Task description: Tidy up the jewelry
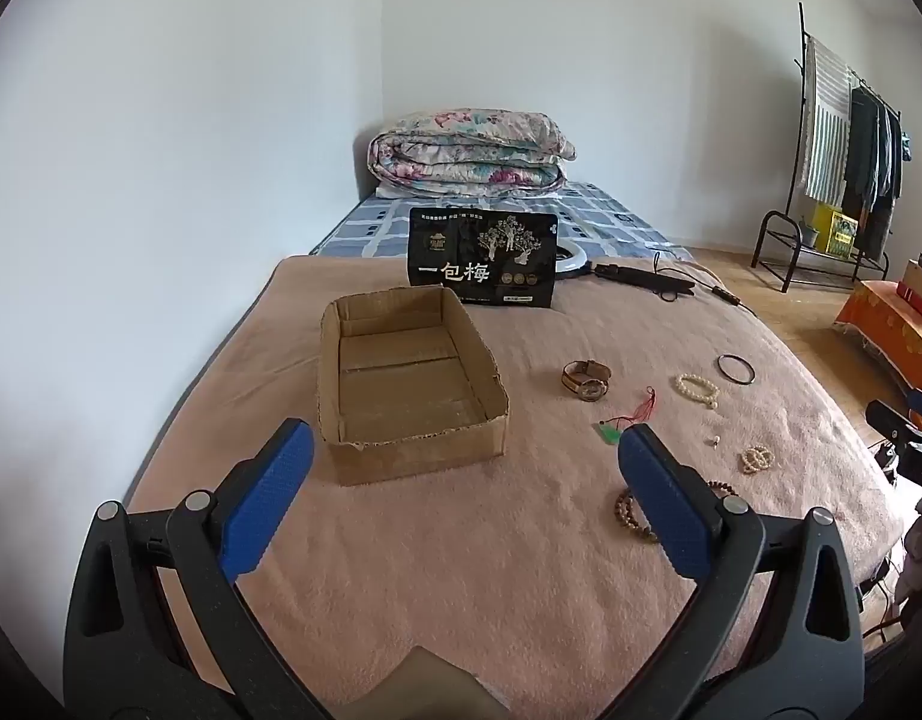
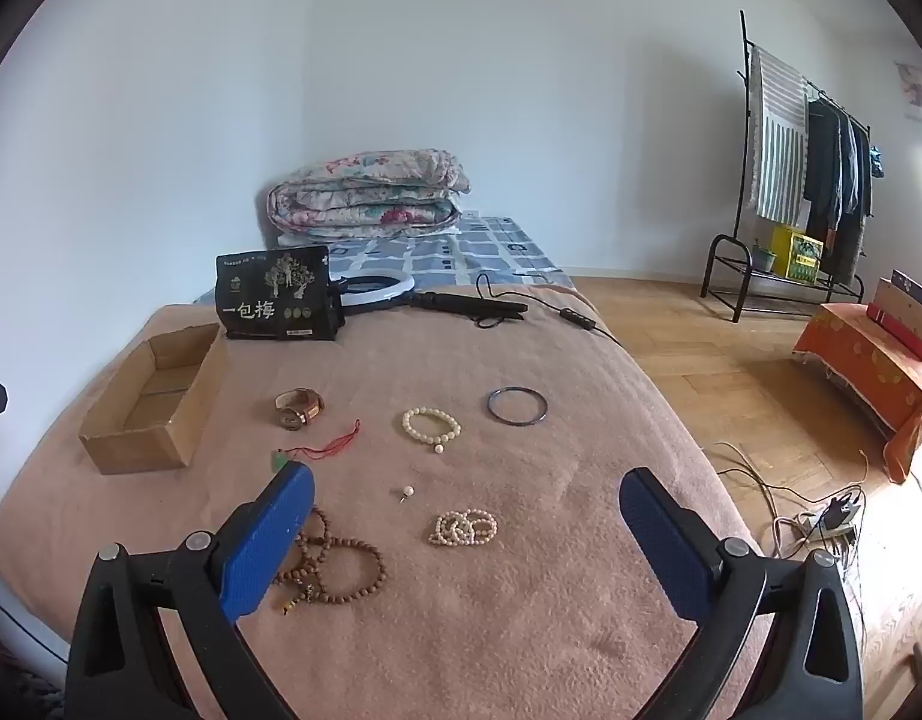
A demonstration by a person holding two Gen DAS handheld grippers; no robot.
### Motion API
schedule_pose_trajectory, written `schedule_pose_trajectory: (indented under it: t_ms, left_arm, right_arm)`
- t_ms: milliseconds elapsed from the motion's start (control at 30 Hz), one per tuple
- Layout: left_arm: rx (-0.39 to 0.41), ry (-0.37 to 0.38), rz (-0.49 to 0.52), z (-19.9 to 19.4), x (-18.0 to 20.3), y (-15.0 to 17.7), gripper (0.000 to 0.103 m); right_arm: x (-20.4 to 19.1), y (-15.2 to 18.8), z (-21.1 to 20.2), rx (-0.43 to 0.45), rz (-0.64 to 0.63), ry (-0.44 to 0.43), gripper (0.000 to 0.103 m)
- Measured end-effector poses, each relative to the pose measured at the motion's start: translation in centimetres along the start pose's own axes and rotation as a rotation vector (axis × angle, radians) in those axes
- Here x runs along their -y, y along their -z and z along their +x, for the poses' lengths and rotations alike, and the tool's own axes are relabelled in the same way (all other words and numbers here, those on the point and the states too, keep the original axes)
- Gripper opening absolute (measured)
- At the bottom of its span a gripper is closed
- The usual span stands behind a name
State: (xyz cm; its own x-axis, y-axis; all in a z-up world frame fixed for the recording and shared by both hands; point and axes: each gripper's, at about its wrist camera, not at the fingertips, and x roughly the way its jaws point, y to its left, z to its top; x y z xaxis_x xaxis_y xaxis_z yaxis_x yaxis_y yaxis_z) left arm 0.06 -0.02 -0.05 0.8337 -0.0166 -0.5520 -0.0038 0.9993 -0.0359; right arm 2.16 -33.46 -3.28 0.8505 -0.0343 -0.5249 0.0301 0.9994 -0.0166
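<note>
Left wrist view looked straight into the cardboard box [image 1: 410, 384]: open-topped, bare inside, resting on the pink blanket [image 1: 461, 570]. Right wrist view showed that box [image 2: 152, 399] only obliquely at far left, but gave the whole jewelry spread, which the left view caught partly behind its own finger

Jewelry, all on the blanket and outside the box:
- wristwatch [image 2: 299, 407], nearest the box
- green pendant on red cord [image 2: 320, 449], just in front of the watch
- cream bead bracelet [image 2: 431, 425], with dark bangle [image 2: 516, 405] beside it
- small pearl pin [image 2: 407, 492]
- coiled pearl strand [image 2: 463, 528]
- brown wooden beads [image 2: 335, 567], partly hidden by a blue finger

Black snack bag [image 2: 275, 294] stood behind the box; ring light [image 2: 377, 288] lay flat next to it. Only the right view showed the power strip [image 2: 826, 519] on the floor

Left gripper [image 1: 466, 456]: jaws wide, gripping nothing, above the blanket before the box. Right gripper [image 2: 466, 498]: jaws wide, gripping nothing, over the beads
</note>
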Motion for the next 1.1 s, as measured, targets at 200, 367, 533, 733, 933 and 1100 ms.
schedule_pose_trajectory:
  t_ms: [200, 367, 533, 733, 933, 1100]
  left_arm:
    - [0.005, -0.002, 0.012, 0.3, 0.2, -0.1, 0.103]
    - [0.026, -0.009, 0.01, -0.8, 0.4, -0.9, 0.103]
    - [0.03, -0.005, 0.007, -0.9, 0.2, -1.2, 0.103]
    - [0.037, -0.009, 0.007, -1.2, 0.0, -1.4, 0.103]
    - [0.041, -0.009, 0.008, -1.4, -0.1, -1.8, 0.103]
    - [0.043, -0.008, 0.008, -1.5, -0.1, -2.0, 0.103]
  right_arm:
    - [0.0, -0.1, 0.1, 0.011, -0.026, -0.001, 0.103]
    - [-0.3, 0.0, -0.1, 0.011, -0.023, 0.02, 0.103]
    - [-0.2, -0.1, -0.1, 0.007, -0.02, 0.017, 0.103]
    - [-0.2, -0.1, -0.2, 0.008, -0.019, 0.017, 0.103]
    - [-0.2, -0.1, -0.2, 0.009, -0.02, 0.018, 0.103]
    - [-0.2, -0.1, -0.2, 0.009, -0.021, 0.017, 0.103]
